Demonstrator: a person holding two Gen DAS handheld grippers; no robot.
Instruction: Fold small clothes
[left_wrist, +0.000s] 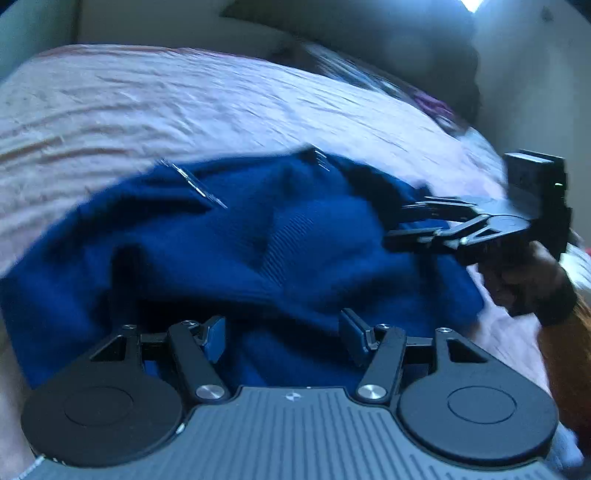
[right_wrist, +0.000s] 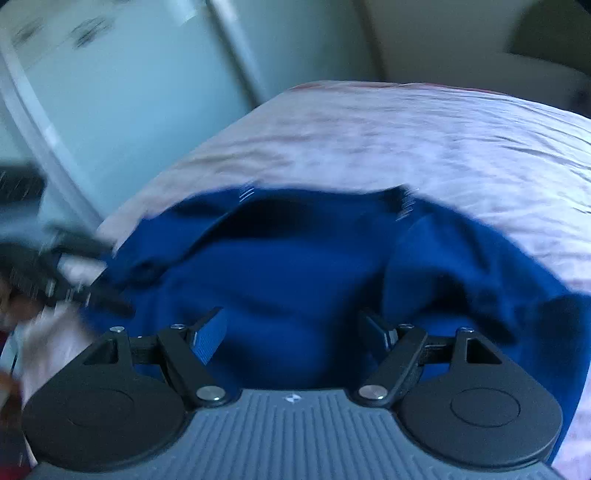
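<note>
Because the blue garment (left_wrist: 258, 251) is a soft knit, I judge it light and limp: it will sag and bunch wherever I lift it, and it cannot break or slip much against rubber pads. It lies rumpled on the bed (left_wrist: 147, 110), spread across the pale sheet, with folds and a raised flap near its far edge. An edge or a corner looks like the best place to pinch, not the loose middle. My left gripper (left_wrist: 282, 338) hangs tilted down over the near part of the cloth, jaws spread and empty. My right gripper (right_wrist: 293, 334) points down over the garment's other side, jaws also spread with nothing between them. Both views are blurred.
</note>
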